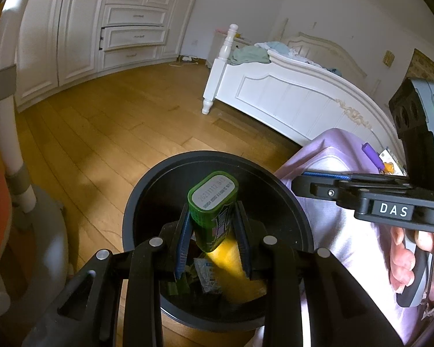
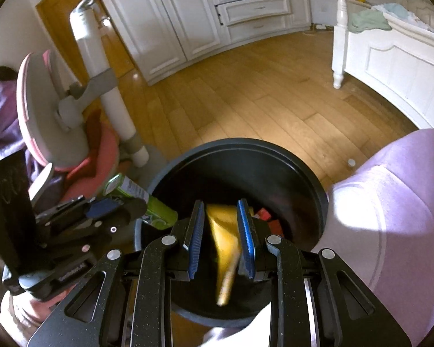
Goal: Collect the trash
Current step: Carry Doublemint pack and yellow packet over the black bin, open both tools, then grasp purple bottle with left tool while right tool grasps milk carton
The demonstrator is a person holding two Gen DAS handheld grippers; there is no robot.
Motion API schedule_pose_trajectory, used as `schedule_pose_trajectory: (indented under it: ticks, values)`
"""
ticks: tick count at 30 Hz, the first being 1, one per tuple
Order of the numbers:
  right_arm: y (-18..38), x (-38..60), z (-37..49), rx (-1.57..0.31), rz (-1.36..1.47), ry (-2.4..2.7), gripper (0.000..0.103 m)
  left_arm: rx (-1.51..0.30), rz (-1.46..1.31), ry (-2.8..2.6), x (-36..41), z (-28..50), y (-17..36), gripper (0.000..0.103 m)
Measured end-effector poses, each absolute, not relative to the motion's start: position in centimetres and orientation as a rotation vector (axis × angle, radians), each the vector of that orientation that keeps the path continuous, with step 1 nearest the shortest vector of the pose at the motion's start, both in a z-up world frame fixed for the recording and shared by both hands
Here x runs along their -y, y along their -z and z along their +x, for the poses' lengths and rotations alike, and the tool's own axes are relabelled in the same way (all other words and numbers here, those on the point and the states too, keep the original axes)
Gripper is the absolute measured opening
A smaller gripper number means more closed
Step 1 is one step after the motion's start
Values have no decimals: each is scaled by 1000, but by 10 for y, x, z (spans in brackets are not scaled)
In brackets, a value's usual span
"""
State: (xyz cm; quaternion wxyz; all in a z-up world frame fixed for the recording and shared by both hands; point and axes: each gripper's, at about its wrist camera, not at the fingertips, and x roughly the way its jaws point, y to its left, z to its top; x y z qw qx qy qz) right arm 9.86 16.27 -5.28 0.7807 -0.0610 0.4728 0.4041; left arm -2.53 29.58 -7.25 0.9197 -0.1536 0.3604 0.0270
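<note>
**Two pieces of trash held over the bin**

On my left, the left gripper (image 1: 212, 232) is clenched on a small green oval-ended container with a white printed base (image 1: 212, 211), its blue pads (image 1: 183, 245) pressing the flat sides about halfway down the body. I judge it rigid and light, likely thin metal or plastic with a slick printed skin, so a mid-body squeeze across the narrow width suits it. Its long axis runs forward along the fingers, base end pointing away from me, over the mouth of the round black plastic bin (image 1: 170, 162) on the wooden floor (image 1: 101, 121).

To the right, the right gripper (image 2: 221, 238) sits over the same bin, with a yellow crumpled wrapper (image 2: 224, 245) between its fingers; the wrapper is motion-blurred and I cannot tell whether it is gripped or falling. It looks soft, featherweight and floppy. Its long axis hangs roughly downward into the bin. Beside the bin lies lilac cloth (image 2: 390, 202).
</note>
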Motion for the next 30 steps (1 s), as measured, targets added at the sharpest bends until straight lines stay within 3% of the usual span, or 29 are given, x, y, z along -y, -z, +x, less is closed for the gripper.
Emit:
schedule_pose_trajectory:
  ticks: [3, 5, 6, 9, 10, 12, 13, 30]
  values:
    - [54, -160, 100, -1028, -113, -866, 25, -748, -325, -69, -297, -25, 72, 40]
    - [54, -158, 102, -1031, -103, -864, 25, -731, -326, -92, -298, -28, 68, 71]
    - [55, -155, 102, -1031, -98, -864, 25, -721, -323, -97, -297, -29, 66, 74]
    - [54, -150, 102, -1031, -80, -867, 29, -710, -305, -91, -292, -30, 60, 74]
    - [53, -147, 101, -1029, -71, -864, 36, -711, -299, -89, -290, -30, 59, 74]
    - [49, -137, 100, -1008, -42, -852, 63, -716, -283, -85, -285, -29, 57, 74]
    - [45, -133, 98, -995, -30, -854, 65, -720, -275, -81, -281, -28, 56, 74]
    - [5, 42, 115, -865, 207, -740, 71, -720, -151, 152, -160, 20, 14, 82]
